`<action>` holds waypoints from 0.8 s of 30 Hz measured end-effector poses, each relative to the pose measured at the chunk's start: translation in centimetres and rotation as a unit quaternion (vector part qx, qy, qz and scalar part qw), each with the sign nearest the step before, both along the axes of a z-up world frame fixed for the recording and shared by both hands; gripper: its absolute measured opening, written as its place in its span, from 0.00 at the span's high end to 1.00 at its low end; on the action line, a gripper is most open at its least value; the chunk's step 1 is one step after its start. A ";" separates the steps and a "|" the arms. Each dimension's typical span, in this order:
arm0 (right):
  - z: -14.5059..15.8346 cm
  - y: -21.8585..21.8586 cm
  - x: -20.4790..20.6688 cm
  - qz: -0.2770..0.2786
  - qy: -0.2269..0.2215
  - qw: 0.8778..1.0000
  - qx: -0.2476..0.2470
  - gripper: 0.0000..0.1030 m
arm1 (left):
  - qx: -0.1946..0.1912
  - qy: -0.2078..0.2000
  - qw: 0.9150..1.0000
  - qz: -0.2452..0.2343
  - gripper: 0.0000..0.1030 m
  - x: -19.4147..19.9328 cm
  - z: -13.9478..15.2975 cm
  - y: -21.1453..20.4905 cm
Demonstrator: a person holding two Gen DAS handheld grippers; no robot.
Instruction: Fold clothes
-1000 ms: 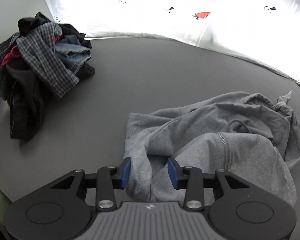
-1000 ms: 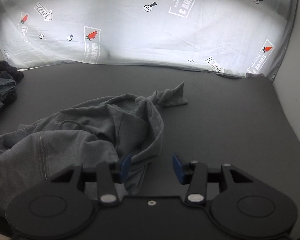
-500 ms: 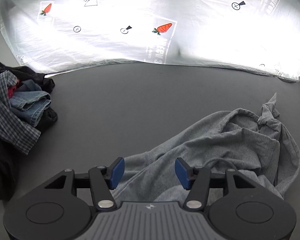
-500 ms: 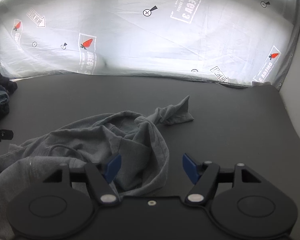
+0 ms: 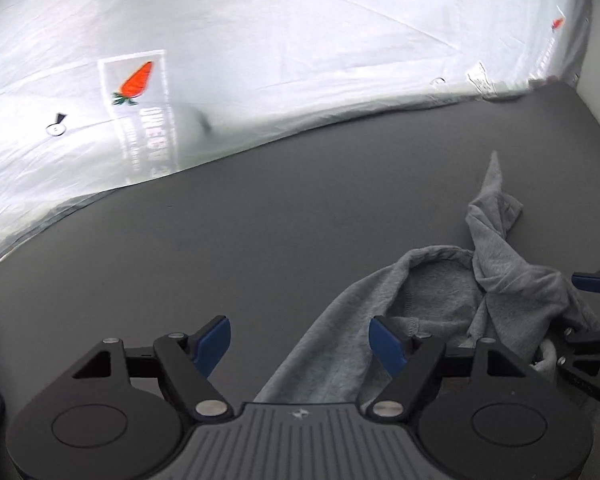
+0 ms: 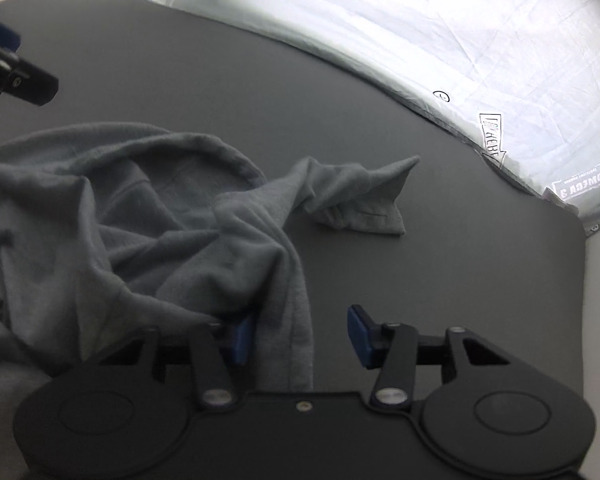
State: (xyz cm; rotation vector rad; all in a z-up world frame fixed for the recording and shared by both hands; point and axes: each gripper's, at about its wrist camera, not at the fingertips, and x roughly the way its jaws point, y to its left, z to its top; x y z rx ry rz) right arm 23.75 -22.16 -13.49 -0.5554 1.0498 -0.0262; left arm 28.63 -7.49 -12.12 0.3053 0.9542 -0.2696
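Lying crumpled on the dark table (image 5: 300,240), the grey garment (image 5: 440,320) passes between both wide-open, empty grippers: left gripper (image 5: 300,340), right gripper (image 6: 296,332). Only the right view shows its sleeve (image 6: 356,200).

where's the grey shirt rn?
The grey shirt lies crumpled on the dark table, lower right in the left wrist view, between the open left tool and right tool.
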 end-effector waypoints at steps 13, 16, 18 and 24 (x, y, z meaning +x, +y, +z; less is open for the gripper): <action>2.0 -15.1 -6.2 -0.364 -0.018 0.931 -0.027 0.71 | 0.142 -0.023 0.990 0.001 0.24 2.6 -6.5 -3.3; 3.6 -12.4 -6.5 -0.329 -0.068 0.941 -0.048 0.58 | 0.141 -0.026 0.990 0.002 0.24 2.3 -6.3 -2.4; 5.2 -9.3 -6.0 -0.277 -0.135 0.950 -0.054 0.42 | 0.140 -0.031 0.990 -0.003 0.24 1.9 -6.3 -2.3; 5.8 -2.7 -1.6 -0.126 -0.155 0.974 0.104 0.25 | 0.148 -0.030 0.988 -0.013 0.23 2.3 -6.7 -3.1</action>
